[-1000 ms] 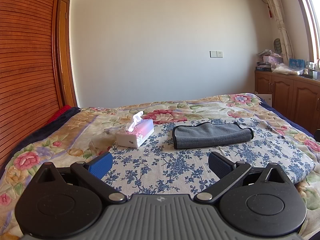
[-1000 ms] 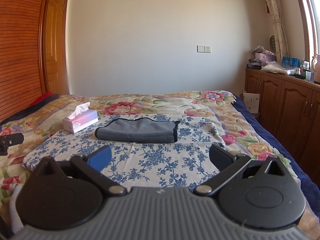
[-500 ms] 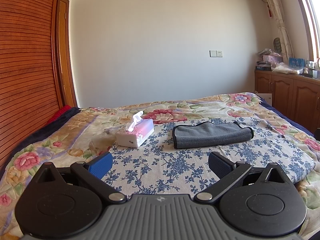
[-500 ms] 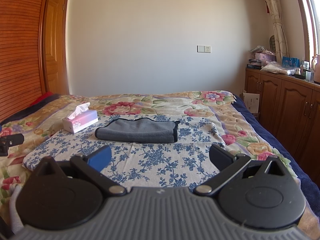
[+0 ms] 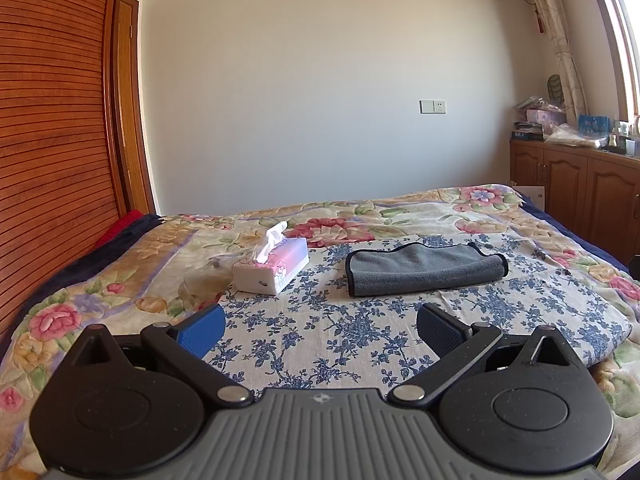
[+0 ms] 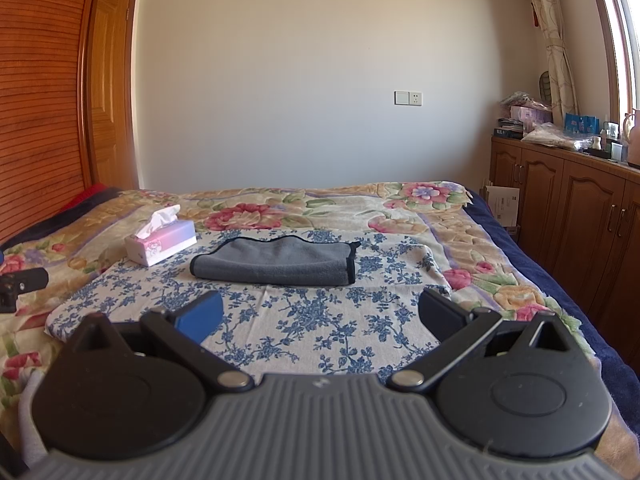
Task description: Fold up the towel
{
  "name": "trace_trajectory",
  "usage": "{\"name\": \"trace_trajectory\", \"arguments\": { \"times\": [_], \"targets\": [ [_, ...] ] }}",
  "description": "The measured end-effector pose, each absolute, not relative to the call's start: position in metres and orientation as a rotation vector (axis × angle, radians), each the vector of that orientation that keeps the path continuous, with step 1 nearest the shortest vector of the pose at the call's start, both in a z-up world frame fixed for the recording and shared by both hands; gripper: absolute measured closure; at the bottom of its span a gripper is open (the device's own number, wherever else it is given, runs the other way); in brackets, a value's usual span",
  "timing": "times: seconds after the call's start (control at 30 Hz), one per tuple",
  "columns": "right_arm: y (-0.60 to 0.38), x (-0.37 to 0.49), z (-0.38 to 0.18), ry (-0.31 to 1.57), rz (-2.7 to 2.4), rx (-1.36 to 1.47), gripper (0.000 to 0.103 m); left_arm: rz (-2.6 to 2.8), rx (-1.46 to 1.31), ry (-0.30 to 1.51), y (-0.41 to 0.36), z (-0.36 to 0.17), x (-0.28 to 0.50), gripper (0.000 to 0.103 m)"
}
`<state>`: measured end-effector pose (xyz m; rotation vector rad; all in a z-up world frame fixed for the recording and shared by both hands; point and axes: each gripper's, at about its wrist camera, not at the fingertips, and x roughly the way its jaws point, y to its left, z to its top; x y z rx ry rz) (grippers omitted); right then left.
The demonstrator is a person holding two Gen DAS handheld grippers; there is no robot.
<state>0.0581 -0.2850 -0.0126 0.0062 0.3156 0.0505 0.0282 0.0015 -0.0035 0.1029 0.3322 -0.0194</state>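
A grey towel with dark edging lies folded on a blue-flowered cloth on the bed. It also shows in the right wrist view. My left gripper is open and empty, held back from the towel's near edge. My right gripper is open and empty, also short of the towel. Part of the left gripper shows at the left edge of the right wrist view.
A pink and white tissue box stands left of the towel, also in the right wrist view. A floral blanket covers the bed. A wooden headboard is on the left, wooden cabinets on the right.
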Motion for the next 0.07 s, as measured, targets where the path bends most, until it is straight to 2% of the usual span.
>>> {"name": "trace_trajectory", "arguments": {
  "times": [0.07],
  "targets": [
    [-0.2852,0.0580,-0.0124,0.315,0.051,0.006,0.000,-0.020,0.104,0.333,0.0016,-0.0035,0.0284,0.000]
  ]
}}
